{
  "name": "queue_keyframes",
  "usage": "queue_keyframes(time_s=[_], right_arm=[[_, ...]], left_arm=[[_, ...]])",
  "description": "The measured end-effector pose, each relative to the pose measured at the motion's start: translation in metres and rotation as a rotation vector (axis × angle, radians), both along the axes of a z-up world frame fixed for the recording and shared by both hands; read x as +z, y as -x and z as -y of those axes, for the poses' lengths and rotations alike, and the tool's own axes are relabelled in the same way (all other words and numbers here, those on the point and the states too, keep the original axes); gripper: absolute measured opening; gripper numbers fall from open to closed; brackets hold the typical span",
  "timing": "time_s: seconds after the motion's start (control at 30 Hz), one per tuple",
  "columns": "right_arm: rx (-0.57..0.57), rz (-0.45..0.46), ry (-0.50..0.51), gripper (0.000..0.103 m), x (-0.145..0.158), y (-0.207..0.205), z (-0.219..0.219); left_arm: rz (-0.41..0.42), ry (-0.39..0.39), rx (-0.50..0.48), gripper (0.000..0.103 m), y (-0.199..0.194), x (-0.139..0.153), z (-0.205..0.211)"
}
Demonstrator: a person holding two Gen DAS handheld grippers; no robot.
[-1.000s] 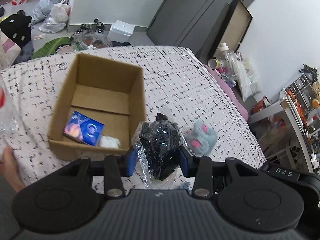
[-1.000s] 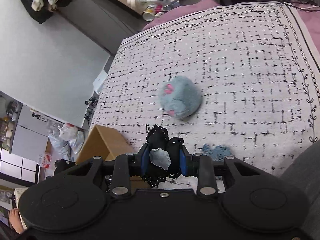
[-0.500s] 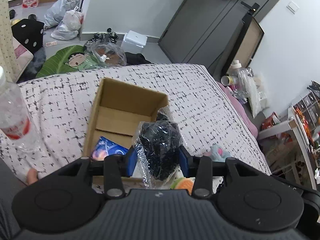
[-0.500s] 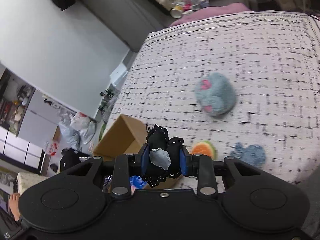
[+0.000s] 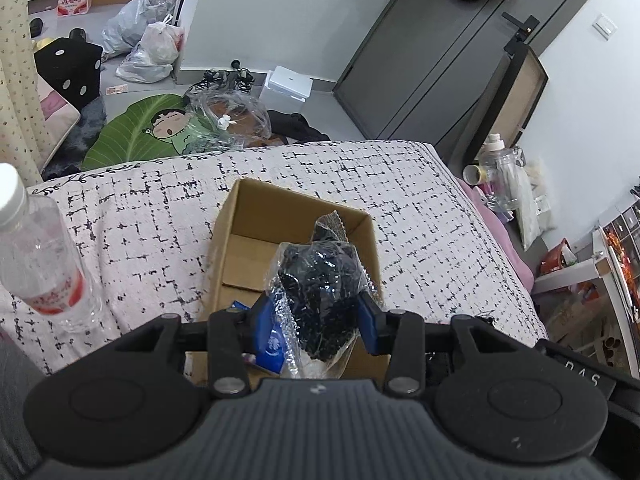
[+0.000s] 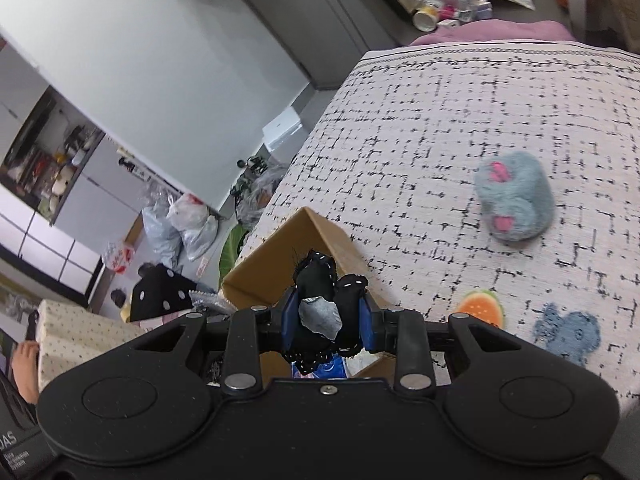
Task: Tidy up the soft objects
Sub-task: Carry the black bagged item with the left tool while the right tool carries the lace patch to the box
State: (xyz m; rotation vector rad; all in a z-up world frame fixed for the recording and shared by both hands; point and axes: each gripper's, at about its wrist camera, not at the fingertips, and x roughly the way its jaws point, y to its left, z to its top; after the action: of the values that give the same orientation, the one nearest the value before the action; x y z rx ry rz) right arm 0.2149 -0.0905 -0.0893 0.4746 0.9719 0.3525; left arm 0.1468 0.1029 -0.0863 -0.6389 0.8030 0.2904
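Black fabric in a clear plastic bag (image 5: 320, 292) sits clamped between the left gripper (image 5: 316, 316) jaws, above the open cardboard box (image 5: 240, 220) on the bed (image 5: 140, 216). The right gripper (image 6: 324, 320) jaws pinch a black stitched cloth bundle (image 6: 320, 280) over the same box. Farther off, on the bedspread, lies a blue-grey plush (image 6: 516, 200).

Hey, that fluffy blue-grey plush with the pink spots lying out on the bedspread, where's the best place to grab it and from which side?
Probably from above, across the middle of the blue-grey plush. It lies low and rounded on the bedspread with nothing touching it, so fingers can straddle its narrower width and sink into the fur. Both the right hand-held gripper and left hand-held gripper are currently full.
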Motion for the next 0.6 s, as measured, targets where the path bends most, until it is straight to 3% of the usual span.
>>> queue_keyframes(time_s=[0.6], right_arm=[[0.094,-0.074,0.102,0.032,-0.030,-0.035,-0.043]], left_arm=[[-0.138,0.034,0.034,0.043,-0.046,-0.039,-0.029]])
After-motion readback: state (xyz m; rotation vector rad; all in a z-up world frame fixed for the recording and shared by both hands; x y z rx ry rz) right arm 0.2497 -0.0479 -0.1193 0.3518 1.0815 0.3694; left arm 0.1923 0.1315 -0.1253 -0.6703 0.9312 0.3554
